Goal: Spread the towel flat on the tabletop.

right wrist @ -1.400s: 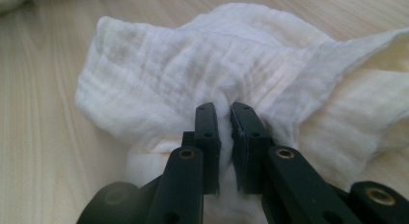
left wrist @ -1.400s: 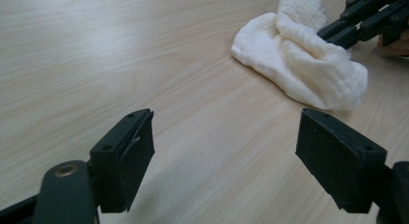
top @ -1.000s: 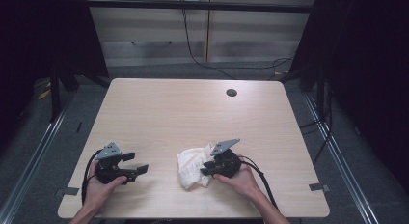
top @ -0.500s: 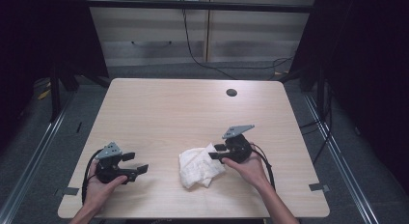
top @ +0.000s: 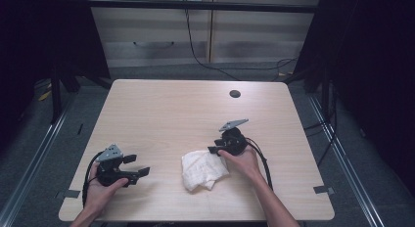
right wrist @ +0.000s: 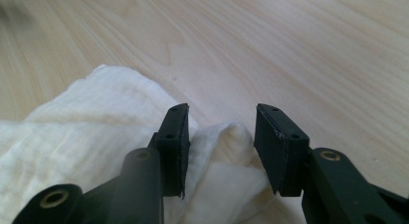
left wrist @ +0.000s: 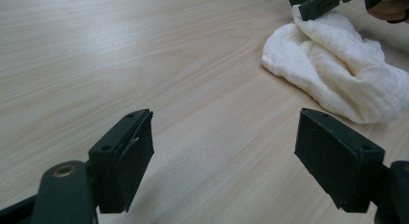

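Table [top: 161,109] is bare apart from the white cloth [top: 203,169] and a dark round grommet hole [top: 235,94] well beyond the cloth, near the far edge. Nothing stands between either hand-held gripper and the cloth.

Your right hand-held gripper [top: 219,149] sits at the cloth's far-right corner, jaws released. They've just been opening, and a raised fold of cloth lies in the gap, pads not pressing it. Your hand covers that corner from above, so contact there is hard to read.

Your left hand-held gripper [top: 138,167] rests well left of the cloth, jaws wide apart, nothing in them.

Since a second ago your right hand has shifted right and away from you, off the cloth's middle. The cloth lies flatter. Left hand unchanged.
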### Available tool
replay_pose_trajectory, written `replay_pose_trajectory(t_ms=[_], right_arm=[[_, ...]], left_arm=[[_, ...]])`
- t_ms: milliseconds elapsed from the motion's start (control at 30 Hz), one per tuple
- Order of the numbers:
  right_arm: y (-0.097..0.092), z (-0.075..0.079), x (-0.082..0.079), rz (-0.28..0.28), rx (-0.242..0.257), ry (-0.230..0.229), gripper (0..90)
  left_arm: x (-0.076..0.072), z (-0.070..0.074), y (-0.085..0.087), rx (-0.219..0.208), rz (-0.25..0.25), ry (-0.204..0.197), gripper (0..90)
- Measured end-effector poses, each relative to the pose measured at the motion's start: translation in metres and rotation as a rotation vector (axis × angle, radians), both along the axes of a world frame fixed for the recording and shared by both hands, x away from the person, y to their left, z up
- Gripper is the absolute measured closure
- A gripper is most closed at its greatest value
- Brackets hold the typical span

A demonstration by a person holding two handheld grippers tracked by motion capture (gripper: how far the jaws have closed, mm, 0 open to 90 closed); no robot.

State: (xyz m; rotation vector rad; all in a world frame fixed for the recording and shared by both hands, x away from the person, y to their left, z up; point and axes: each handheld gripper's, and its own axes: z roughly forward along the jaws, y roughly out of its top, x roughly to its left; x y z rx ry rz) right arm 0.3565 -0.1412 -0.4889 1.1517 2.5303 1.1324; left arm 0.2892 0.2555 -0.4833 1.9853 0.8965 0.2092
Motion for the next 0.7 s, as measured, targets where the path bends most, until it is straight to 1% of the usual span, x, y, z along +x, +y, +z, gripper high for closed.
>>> replay_pose_trajectory(t_ms=[33, 67, 133, 167, 200, 233, 267, 300, 333, 367, 400, 433, 467, 533, 567, 600, 700], right_arm=[[-0.001, -0.002, -0.001, 0.001, 0.004, 0.004, 57.6], [-0.002, -0.003, -0.002, 0.003, 0.011, 0.009, 60.6], [-0.002, -0.006, -0.004, 0.007, 0.007, 0.015, 70.1], [-0.002, -0.007, -0.004, 0.011, 0.011, 0.017, 76.9], [-0.002, -0.007, -0.005, 0.010, 0.017, 0.016, 81.4], [-0.002, -0.006, -0.005, 0.009, 0.014, 0.019, 83.5], [-0.002, -0.005, -0.005, 0.010, 0.022, 0.013, 84.8], [-0.002, -0.004, -0.005, 0.012, 0.017, 0.007, 85.3], [-0.002, -0.002, -0.006, 0.010, 0.022, 0.006, 85.7], [-0.003, 0.001, -0.007, 0.008, 0.033, -0.009, 85.9], [-0.003, 0.001, -0.007, 0.008, 0.033, -0.009, 85.9], [-0.004, 0.008, -0.007, 0.006, 0.046, -0.028, 85.8], [-0.004, 0.008, -0.007, 0.006, 0.046, -0.028, 85.8], [-0.006, 0.019, -0.006, 0.002, 0.067, -0.046, 85.8], [-0.006, 0.024, -0.006, 0.002, 0.078, -0.064, 85.8], [-0.007, 0.031, -0.005, -0.001, 0.085, -0.072, 85.8], [-0.007, 0.052, -0.002, 0.000, 0.106, -0.119, 85.8]], left_arm=[[0.000, 0.000, 0.000, 0.001, -0.002, 0.002, 20.9], [0.000, 0.000, 0.000, 0.003, -0.003, 0.003, 20.9], [0.000, -0.001, -0.001, 0.001, -0.004, 0.005, 20.9], [0.000, -0.001, -0.001, 0.003, -0.007, 0.004, 21.0], [0.000, 0.000, -0.002, 0.004, -0.008, 0.003, 20.9], [0.000, 0.000, -0.001, 0.005, -0.010, 0.003, 21.0], [0.000, 0.000, -0.001, 0.004, -0.008, 0.002, 21.0], [0.000, 0.000, -0.001, 0.002, -0.007, 0.004, 20.9], [0.000, 0.000, -0.001, 0.004, -0.006, 0.002, 21.0], [0.000, 0.000, -0.001, 0.004, -0.006, 0.002, 21.0], [0.000, 0.000, -0.001, 0.004, -0.006, 0.002, 21.0], [0.000, 0.000, -0.001, 0.004, -0.006, 0.002, 20.9], [0.000, 0.000, -0.001, 0.004, -0.007, 0.001, 20.9], [0.000, 0.000, -0.001, 0.001, -0.007, 0.003, 21.0], [0.000, 0.000, -0.001, 0.000, -0.006, 0.004, 20.9], [0.000, 0.000, -0.001, -0.002, -0.006, 0.004, 21.0], [0.000, 0.000, -0.001, 0.000, -0.005, 0.003, 20.9]])
